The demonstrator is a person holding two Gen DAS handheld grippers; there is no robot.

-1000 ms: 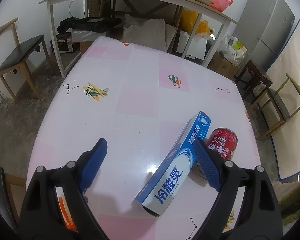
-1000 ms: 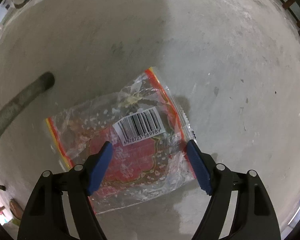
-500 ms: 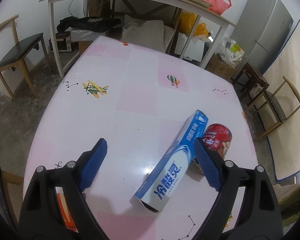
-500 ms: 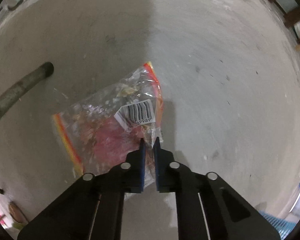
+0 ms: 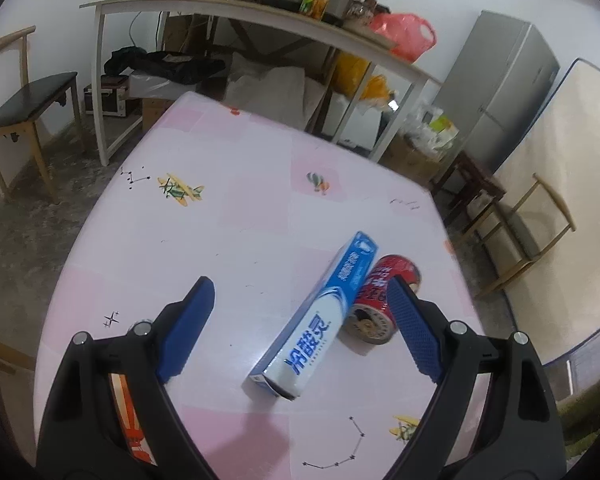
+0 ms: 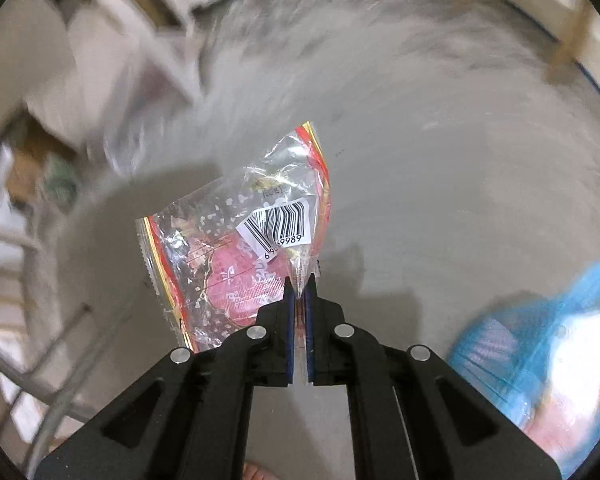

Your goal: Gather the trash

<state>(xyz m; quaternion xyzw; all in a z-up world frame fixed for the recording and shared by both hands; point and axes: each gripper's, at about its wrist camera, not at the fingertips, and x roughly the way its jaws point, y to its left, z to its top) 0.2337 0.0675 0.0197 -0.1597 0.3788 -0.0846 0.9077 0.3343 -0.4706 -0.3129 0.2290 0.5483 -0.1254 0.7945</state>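
Note:
My right gripper [image 6: 299, 286] is shut on the edge of a clear plastic snack wrapper [image 6: 236, 240] with a red print and a barcode label, and holds it up off the grey concrete floor. My left gripper [image 5: 300, 304] is open and empty above a pink table [image 5: 228, 208]. A blue toothpaste box [image 5: 320, 320] lies between its fingers, nearer the right finger. A red drink can [image 5: 380, 300] lies on its side against the box, partly behind the right finger.
A blue bag or bin [image 6: 540, 340] shows blurred at the right of the right wrist view. Around the table stand wooden chairs [image 5: 20, 108], a white shelf table [image 5: 240, 20] with jars, a grey fridge [image 5: 496, 92] and a leaning mattress [image 5: 572, 160].
My right gripper closed on the wrapper and lifted it from the floor, swinging so the room and a blue bag come into view. My left gripper drew back slightly over the table.

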